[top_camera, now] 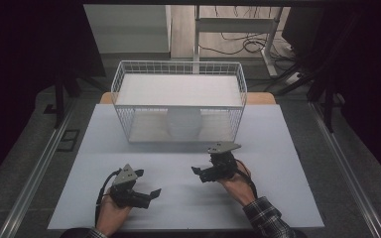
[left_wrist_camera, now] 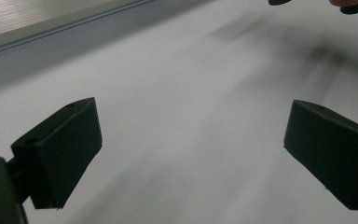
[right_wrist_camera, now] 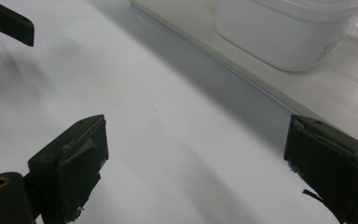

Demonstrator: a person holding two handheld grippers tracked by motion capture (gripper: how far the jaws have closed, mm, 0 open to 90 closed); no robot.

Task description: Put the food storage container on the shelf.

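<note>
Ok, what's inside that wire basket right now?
Through the wire basket's front mesh, a white tub sits on its floor. A white board lies across the top, hiding the tub's top and anything behind it.

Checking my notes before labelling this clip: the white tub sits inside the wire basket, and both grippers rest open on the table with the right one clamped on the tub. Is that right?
Not quite. The right gripper holds nothing: in the right gripper view its fingers stand wide apart over bare table, short of the white tub. The rest stands: the tub sits inside the wire basket, and the left gripper is open too.
</note>
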